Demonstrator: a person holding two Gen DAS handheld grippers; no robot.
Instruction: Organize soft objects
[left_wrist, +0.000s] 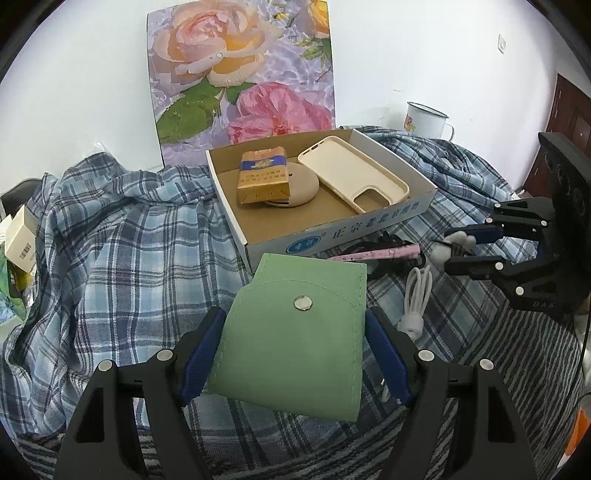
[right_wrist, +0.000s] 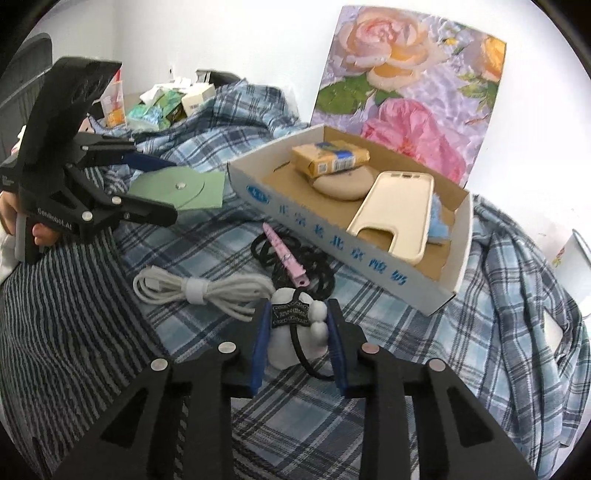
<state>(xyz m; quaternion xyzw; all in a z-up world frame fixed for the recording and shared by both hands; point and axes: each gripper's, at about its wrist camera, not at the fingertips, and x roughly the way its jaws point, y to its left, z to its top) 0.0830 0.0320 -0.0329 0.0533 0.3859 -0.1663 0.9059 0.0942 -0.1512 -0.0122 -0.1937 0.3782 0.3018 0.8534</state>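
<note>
Left claw (left_wrist: 295, 354) clamping green pouch (left_wrist: 295, 332) (held wide), right claw (right_wrist: 297, 339) pinching white plush hair tie (right_wrist: 295, 332)

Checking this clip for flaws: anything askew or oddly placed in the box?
Yes. In the cardboard box, the yellow-and-blue packet lies tilted on the round beige pad, and the cream phone case lies diagonally.

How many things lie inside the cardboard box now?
4 visible: a yellow packet on a beige round pad, a cream phone case, and a blue fluffy thing beside it. More may be hidden.
</note>
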